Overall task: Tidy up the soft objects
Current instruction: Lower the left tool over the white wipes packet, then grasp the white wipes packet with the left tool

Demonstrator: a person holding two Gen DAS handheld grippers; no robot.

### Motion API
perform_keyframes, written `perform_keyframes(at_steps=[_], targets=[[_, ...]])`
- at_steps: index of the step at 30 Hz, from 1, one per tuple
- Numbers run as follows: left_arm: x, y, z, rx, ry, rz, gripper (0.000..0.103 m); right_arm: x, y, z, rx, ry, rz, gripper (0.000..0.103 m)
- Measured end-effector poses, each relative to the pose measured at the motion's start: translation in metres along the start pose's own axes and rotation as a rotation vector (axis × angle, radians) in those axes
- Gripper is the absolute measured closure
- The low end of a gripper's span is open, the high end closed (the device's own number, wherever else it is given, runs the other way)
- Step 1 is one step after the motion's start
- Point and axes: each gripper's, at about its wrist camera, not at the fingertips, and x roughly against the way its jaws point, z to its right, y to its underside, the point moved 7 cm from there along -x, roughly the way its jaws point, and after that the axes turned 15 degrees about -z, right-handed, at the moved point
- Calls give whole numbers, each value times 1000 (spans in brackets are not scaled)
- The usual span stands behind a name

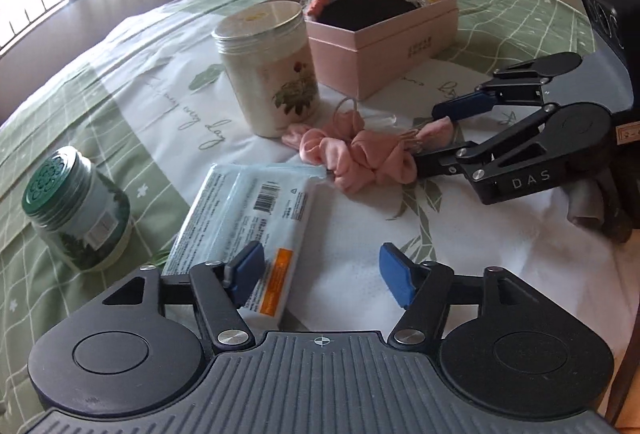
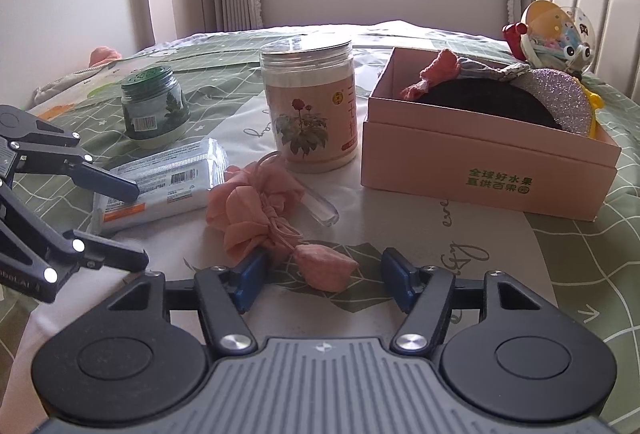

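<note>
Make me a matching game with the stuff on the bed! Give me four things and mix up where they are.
Things:
1. pink box
2. green jar
3. wipes pack
4. pink scrunchie

Places:
a. between the green jar and the pink scrunchie
b. farthest to the left, near the left tool
c. farthest to the right, with a black and glittery thing inside
d. right in front of the right tool, below the tall flower jar

Pairs: 1-c, 2-b, 3-a, 4-d
</note>
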Motion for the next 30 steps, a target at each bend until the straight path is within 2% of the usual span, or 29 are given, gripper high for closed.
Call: perform_keyframes(at_steps=[4,6,10,13,16,18,26,30], targets=[[-6,-8,4,11,39,-14,14,0,0,1,-5,-6,2,39],[-7,-8,7,-9,43,-24,10,1,0,1,-6,-8,2,39],[-5,-9,7,-20,31,-28,11,1,0,1,-8,-11,4,39],[-1,-11,-7,23,-17,-16,17,1,0,2,-12,-17,5,39],[-6,-8,-24,63,-56,-41,17,1,0,2,-12,-18,5,39],[-8,-8,-30,56,-67,-50,17,1,0,2,-12,-18,5,39],[-23,-24,-52,113,17,-62,8,0,0,0,4,-21,-4,34],[-30,-29,-54,59,36,-97,7,-1,0,1,3,-28,-4,34]])
